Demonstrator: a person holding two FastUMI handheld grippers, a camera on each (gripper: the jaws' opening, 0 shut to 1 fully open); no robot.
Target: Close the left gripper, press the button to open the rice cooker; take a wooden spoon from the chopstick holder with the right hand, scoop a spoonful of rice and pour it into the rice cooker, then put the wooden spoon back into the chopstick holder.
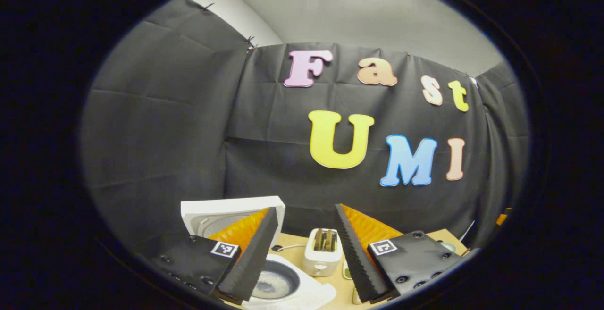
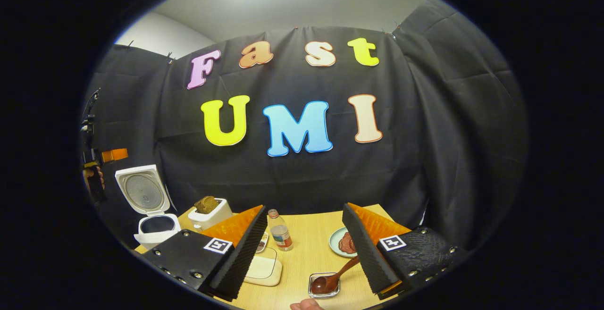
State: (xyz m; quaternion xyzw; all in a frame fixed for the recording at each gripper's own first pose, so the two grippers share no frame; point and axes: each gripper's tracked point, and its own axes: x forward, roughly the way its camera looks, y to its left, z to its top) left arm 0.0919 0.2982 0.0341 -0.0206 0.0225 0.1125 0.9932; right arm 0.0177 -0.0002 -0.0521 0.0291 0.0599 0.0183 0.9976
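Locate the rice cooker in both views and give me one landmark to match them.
Left gripper view: the rice cooker sits bottom centre-left, lid up, partly behind the left gripper's finger.
Right gripper view: the rice cooker stands at the far left of the table, lid raised.
Shared landmark: the white toaster, just right of the cooker in both.

This is a recording booth dressed up as a kitchen, not a real home. Black cloth (image 2: 439,126) pinned up in creased panels forms the walls, with a plain pale ceiling (image 2: 292,8) above. A light wooden bench (image 2: 306,248) carries kitchen props: a white rice cooker (image 2: 151,206) with its lid raised, a white toaster (image 2: 210,213) holding bread, a small bottle (image 2: 281,234), a plate (image 2: 342,243) of food and a wooden spoon (image 2: 330,279) in a small glass dish (image 2: 324,286).
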